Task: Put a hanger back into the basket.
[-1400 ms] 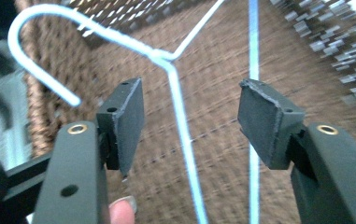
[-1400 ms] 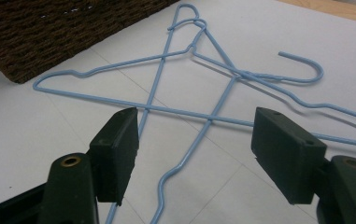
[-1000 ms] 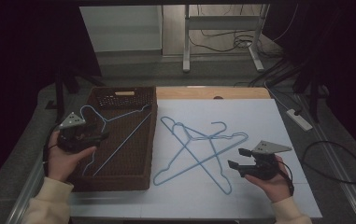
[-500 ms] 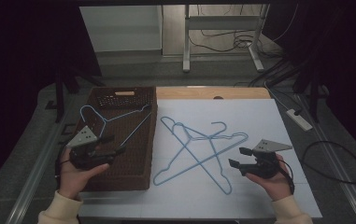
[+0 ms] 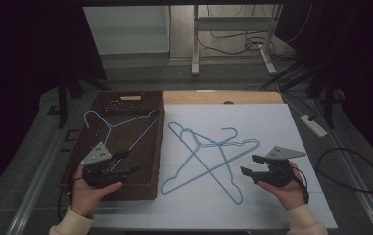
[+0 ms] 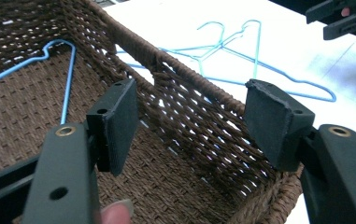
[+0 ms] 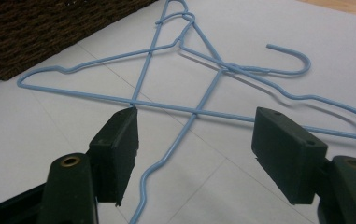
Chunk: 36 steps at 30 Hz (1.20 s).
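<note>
Smooth blue coated-wire hangers [image 5: 208, 156] are lying on matt white paper [image 5: 272, 122]; upper left, the basket [image 6: 185, 98] is showing rough brown wicker.

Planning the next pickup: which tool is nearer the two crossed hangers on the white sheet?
Right. The right tool hovers beside the crossed hangers, jaws open toward them; the left tool is over the basket.

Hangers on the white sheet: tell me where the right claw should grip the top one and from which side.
Two blue hangers lie crossed flat on the white sheet. Probably best: grip a straight run of wire on the side nearest the right claw, clear of the crossing. Come from above, one jaw each side of the wire, since it lies flat. Which hanger is on top I cannot tell.
</note>
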Motion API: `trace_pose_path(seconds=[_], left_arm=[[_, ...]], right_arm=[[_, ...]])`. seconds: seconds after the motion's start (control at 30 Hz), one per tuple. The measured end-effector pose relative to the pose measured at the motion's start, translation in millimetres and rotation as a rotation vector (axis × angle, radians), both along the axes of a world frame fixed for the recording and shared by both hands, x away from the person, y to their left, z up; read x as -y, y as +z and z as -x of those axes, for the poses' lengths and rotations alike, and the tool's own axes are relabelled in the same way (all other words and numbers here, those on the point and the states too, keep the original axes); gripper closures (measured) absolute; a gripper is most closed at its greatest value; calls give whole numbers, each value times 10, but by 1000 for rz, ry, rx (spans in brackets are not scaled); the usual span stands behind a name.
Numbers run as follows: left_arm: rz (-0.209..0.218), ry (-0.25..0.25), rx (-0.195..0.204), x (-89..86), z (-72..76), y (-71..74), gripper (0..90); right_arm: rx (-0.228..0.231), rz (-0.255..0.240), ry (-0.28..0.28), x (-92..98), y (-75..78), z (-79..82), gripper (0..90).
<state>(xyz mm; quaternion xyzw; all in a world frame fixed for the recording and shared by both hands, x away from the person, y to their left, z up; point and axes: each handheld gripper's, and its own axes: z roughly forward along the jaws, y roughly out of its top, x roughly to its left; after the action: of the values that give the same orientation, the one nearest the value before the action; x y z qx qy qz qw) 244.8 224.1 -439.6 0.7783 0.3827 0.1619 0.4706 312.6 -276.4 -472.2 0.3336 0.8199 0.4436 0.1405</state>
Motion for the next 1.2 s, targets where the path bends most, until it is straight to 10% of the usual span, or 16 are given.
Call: trace_pose_path(seconds=[1.2], left_arm=[[-8, -31, -6, 96, 43, -60, 347]], right_arm=[[-15, 28, -7, -168, 7, -78, 333]])
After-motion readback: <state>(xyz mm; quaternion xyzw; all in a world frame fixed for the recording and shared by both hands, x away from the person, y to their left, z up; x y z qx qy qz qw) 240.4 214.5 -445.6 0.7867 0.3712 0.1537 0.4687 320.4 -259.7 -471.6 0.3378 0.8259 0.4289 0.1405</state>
